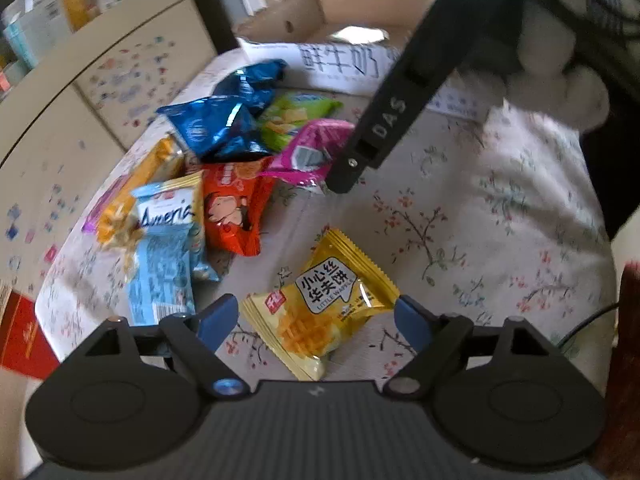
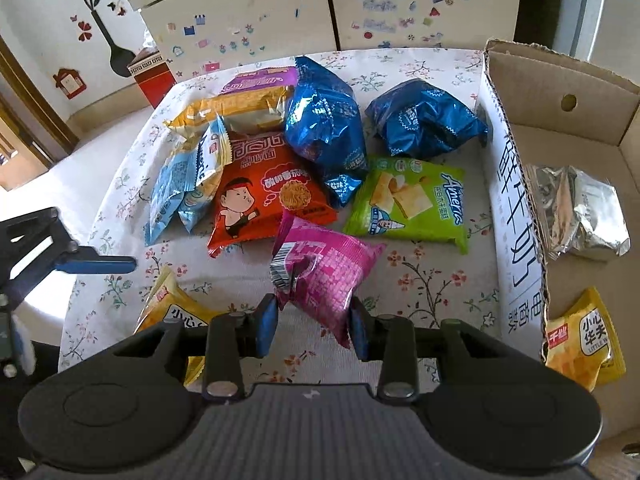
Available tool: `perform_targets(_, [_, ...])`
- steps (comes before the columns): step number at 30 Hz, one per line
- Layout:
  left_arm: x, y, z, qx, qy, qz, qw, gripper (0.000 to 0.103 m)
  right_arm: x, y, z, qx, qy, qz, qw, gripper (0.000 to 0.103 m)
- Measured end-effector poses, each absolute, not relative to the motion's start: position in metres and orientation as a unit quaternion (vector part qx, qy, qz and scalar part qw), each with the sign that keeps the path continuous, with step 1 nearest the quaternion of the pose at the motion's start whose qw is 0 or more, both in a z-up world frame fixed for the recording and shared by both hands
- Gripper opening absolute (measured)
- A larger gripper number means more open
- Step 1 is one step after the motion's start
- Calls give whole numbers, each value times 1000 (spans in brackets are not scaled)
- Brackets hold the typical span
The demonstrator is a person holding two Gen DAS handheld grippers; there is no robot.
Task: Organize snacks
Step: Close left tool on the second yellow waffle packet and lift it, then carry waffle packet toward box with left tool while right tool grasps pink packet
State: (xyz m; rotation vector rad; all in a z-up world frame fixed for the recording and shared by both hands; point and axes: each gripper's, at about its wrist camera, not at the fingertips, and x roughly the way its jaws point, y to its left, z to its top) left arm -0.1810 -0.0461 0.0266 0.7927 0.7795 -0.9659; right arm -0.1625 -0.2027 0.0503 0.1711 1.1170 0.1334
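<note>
The cardboard box (image 2: 576, 128) is sitting at the table's right edge, already holding a silver packet (image 2: 580, 212) and a yellow one. The right gripper (image 2: 312, 322) is pinching the pink snack packet (image 2: 324, 268) — it should lift clear of the box wall before letting go. The left gripper (image 1: 316, 320) is hanging spread, empty, around the yellow waffle packet (image 1: 324, 308) — likely next.

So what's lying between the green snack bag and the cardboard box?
Nothing: in the right wrist view, only bare flowered tablecloth separates the green snack bag from the cardboard box; the nearest blue bag lies further back.
</note>
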Motion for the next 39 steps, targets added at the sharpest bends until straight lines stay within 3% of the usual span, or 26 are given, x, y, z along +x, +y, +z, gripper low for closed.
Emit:
perform_targets(7, [-169, -58, 12, 416, 345, -482, 689, 86, -161, -205, 47, 89, 537, 66, 836, 44])
perform_targets(11, [-152, -58, 8, 384, 374, -495, 684, 89, -160, -205, 45, 94, 542, 66, 833, 44])
perform_targets(13, [-148, -58, 8, 374, 386, -500, 680, 86, -159, -205, 44, 98, 544, 65, 831, 44])
perform_targets(21, [-147, -53, 10, 337, 406, -525, 668, 56, -155, -199, 45, 102, 544, 75, 829, 44])
perform_targets(25, [-155, -56, 13, 344, 397, -523, 672, 55, -154, -196, 45, 101, 544, 77, 830, 44])
perform_targets(29, [-160, -60, 11, 350, 393, -521, 672, 70, -154, -199, 43, 103, 545, 71, 829, 44])
perform_targets(31, [-158, -63, 11, 339, 400, -522, 673, 65, -155, -199, 43, 103, 545, 72, 829, 44])
perform_targets(35, [-155, -62, 14, 317, 401, -524, 681, 47, -157, -202, 45, 103, 543, 73, 830, 44])
perform_targets(39, [-152, -56, 18, 284, 406, -511, 702, 44, -159, -205, 50, 109, 533, 72, 836, 44])
